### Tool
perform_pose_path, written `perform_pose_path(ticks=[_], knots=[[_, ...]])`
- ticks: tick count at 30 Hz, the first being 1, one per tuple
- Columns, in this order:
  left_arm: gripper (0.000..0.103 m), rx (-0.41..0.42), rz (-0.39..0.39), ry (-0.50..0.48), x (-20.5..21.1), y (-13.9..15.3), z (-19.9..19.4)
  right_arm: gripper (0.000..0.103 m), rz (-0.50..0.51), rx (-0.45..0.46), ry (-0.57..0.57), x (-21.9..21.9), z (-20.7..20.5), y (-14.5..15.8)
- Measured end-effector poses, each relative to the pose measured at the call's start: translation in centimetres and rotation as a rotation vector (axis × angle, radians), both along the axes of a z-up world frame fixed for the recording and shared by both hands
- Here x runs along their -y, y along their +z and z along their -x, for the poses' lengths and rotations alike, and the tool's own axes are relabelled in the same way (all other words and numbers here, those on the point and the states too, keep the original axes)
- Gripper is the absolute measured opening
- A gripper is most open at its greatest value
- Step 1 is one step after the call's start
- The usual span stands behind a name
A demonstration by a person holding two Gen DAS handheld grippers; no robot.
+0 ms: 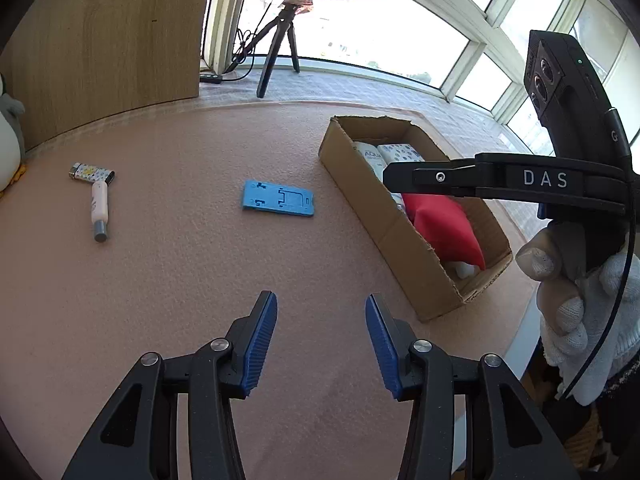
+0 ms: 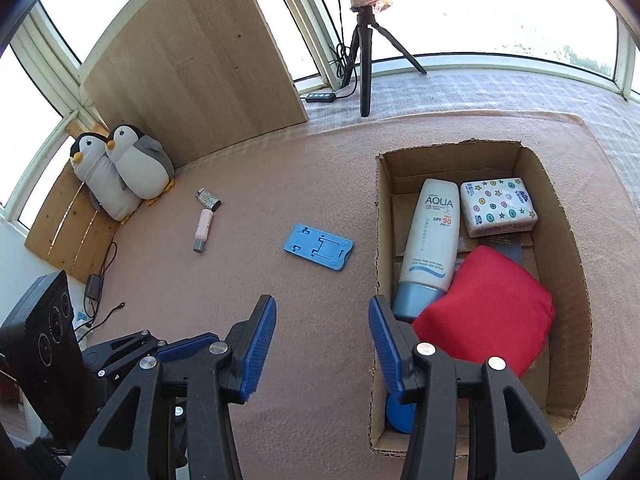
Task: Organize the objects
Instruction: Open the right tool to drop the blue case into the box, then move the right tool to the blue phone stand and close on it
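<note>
Penguins [image 2: 124, 168] in right view only (left crops them), both grippers' fingers [image 1: 260, 344] spread, empty

A matt, fuzzy pink mat [image 2: 280, 168] covers the bench. At right, a rough corrugated cardboard box [image 2: 568, 280] holds a glossy plastic sunscreen tube [image 2: 432, 240], a soft red cloth pouch [image 2: 488, 312] and a shiny wrapped tissue pack [image 2: 498, 206]. A smooth blue plastic stand [image 2: 318, 247] lies mid-frame; pale wood panel [image 2: 200, 64] upper left.

Sunscreen tube [image 2: 430, 240]: "AQUA", "SPF 50". Right gripper [image 1: 394, 178]: "DAS".
</note>
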State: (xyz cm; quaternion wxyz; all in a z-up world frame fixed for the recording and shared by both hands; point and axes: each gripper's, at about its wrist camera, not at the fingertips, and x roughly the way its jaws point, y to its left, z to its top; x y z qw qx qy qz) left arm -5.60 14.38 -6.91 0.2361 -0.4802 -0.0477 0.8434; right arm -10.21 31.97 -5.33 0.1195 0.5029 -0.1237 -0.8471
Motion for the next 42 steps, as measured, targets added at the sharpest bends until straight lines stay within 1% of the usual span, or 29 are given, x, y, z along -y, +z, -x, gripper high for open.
perform_pose_path(ticks=[3,7,10,14,20,24,28,30,33,37,40,42], knots=[[0.05,-0.001,0.005,0.061,2.7,-0.1,-0.6,0.044,0.001,0.026,0.051,1.8,2.3,-0.9],[0.05,0.008,0.003,0.131,5.7,-0.3,-1.5,0.044,-0.025,0.074,0.113,4.3,5.2,-2.2],[0.05,0.009,0.011,0.166,7.3,-0.5,-2.3,0.044,-0.035,0.107,0.128,5.4,7.2,-3.4],[0.05,0.014,0.01,0.209,9.1,-0.7,-3.3,0.044,-0.044,0.152,0.127,6.5,9.8,-4.9],[0.05,0.023,0.011,0.25,10.8,-1.0,-4.1,0.044,-0.116,0.196,0.085,7.4,13.3,-6.9],[0.05,0.03,0.013,0.267,11.7,-1.1,-4.3,0.045,-0.11,0.24,0.058,7.4,14.9,-8.2],[0.05,0.028,0.009,0.27,12.1,-1.0,-4.4,0.045,-0.099,0.271,0.032,7.2,15.7,-9.0],[0.05,0.027,0.009,0.268,12.1,-0.9,-4.4,0.045,-0.118,0.272,0.028,7.3,15.8,-9.2],[0.05,0.024,0.007,0.261,12.0,-0.8,-4.3,0.045,-0.14,0.299,0.016,7.1,15.7,-9.7],[0.05,0.023,0.002,0.251,12.0,-0.8,-3.8,0.045,-0.089,0.332,0.004,6.4,14.8,-9.8],[0.05,0.022,-0.002,0.24,11.7,-0.7,-3.6,0.046,-0.031,0.364,0.011,6.0,13.9,-9.8],[0.05,0.021,-0.005,0.234,11.6,-0.7,-3.5,0.046,-0.015,0.371,0.027,6.0,13.0,-9.8]])
